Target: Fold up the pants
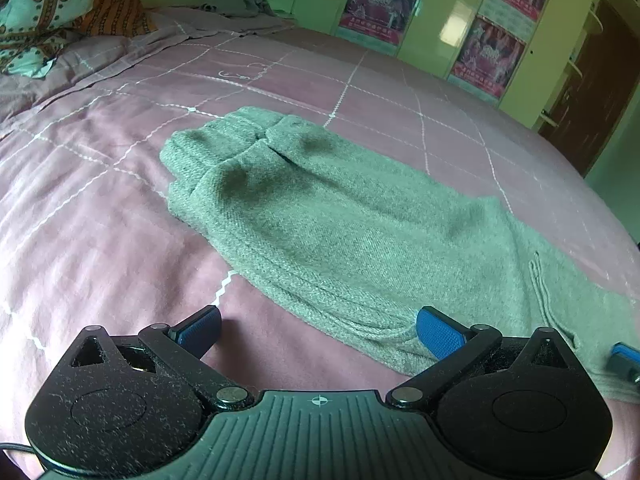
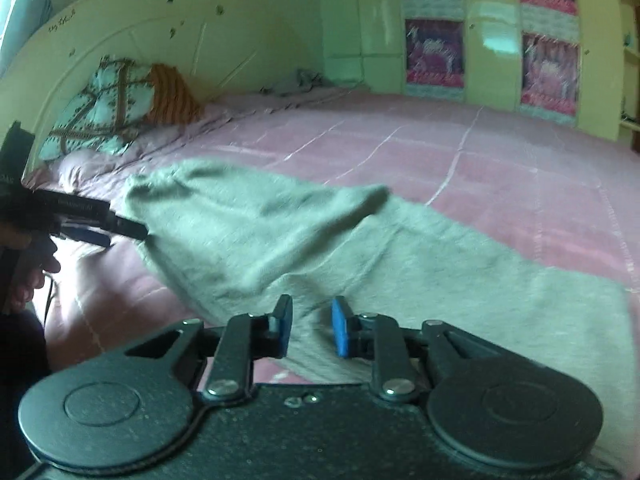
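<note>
Grey knit pants (image 1: 340, 224) lie on the pink bed, folded lengthwise, with the cuffs at the far left and the waist end toward the right. My left gripper (image 1: 320, 332) is open wide at the near edge of the pants, its right pad (image 1: 438, 334) resting on the fabric. My right gripper (image 2: 311, 330) is partly open, its jaws on either side of a raised ridge of the pants (image 2: 360, 248) near the waist end. The right gripper's fingertip (image 1: 624, 356) shows at the far right of the left wrist view. The left gripper (image 2: 120, 230) shows at the left of the right wrist view.
A pink checked bedcover (image 1: 120, 208) spreads all around the pants. Patterned pillows (image 1: 48, 12) and a headboard (image 2: 140, 32) stand at the far left. A crumpled grey cloth (image 1: 240, 6) lies at the far edge. Green wardrobe doors (image 1: 452, 8) with posters line the far side.
</note>
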Available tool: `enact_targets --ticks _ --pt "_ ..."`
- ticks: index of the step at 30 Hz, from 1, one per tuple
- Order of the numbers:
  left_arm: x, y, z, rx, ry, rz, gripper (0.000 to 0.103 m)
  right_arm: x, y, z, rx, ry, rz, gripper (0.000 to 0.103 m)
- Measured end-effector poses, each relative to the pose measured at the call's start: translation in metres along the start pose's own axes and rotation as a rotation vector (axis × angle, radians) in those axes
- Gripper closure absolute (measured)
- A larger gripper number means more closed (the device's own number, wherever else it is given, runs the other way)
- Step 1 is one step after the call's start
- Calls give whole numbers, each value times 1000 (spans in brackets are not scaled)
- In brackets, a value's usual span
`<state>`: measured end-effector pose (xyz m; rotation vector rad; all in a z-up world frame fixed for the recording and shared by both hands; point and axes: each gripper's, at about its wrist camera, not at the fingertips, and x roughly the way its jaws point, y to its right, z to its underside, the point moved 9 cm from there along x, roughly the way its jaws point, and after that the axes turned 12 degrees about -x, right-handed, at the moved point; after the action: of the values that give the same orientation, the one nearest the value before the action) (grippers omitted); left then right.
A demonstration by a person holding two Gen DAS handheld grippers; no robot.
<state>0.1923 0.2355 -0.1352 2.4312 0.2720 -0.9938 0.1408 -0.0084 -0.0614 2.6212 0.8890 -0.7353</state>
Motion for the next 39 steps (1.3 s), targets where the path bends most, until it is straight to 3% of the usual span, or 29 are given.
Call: enact_targets --ticks 5,13,17,19,22,25,29,32,36,39 --pt "-15 35 2 58 72 41 0 -20 34 14 42 -27 101 84" --pt "-6 150 35 237 48 162 0 -40 75 33 86 -54 241 84" --pt "17 185 57 302 -16 174 0 -47 93 46 104 -67 284 84" --pt "34 189 75 343 -76 135 0 -45 102 56 107 -102 304 86" --pt "34 185 80 337 -83 155 0 -40 126 84 113 -234 396 86" --pt "28 191 63 342 -51 155 0 -48 146 89 160 -238 407 91" --pt "40 219 38 381 -25 169 1 -46 169 67 235 -141 366 86" --pt "64 235 27 402 -33 146 1 -28 192 52 258 -129 370 86" --pt "113 233 33 407 -133 58 0 8 221 49 276 -179 388 82" --pt "112 229 38 394 -116 79 0 21 235 67 309 -234 390 74"
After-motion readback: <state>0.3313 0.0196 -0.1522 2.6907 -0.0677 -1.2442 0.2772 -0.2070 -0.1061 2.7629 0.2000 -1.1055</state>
